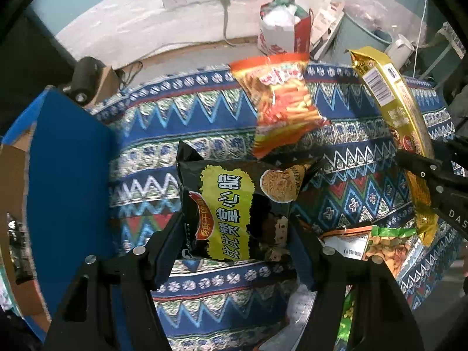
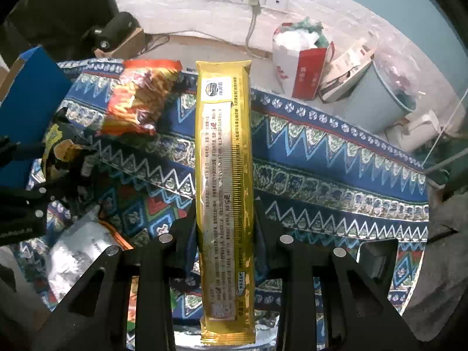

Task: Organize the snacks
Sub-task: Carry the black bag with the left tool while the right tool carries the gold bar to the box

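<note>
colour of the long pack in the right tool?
Gold long pack, small printed text down its length; clearest in the right wrist view.

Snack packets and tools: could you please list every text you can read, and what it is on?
"比比赞掌心脆": black snack bag, held in the left tool.
"DAS", cut off: right tool.
Gold packet, in the right tool: print too small to read.
Orange bag: blurred.

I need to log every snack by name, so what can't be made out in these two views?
- Orange packet: print motion-blurred, both views.
- Gold packet: front faces away, right wrist view; small print illegible.
- Green packet: partly behind left fingers.
- Silver packet: blurred, cut by fingers.
</note>
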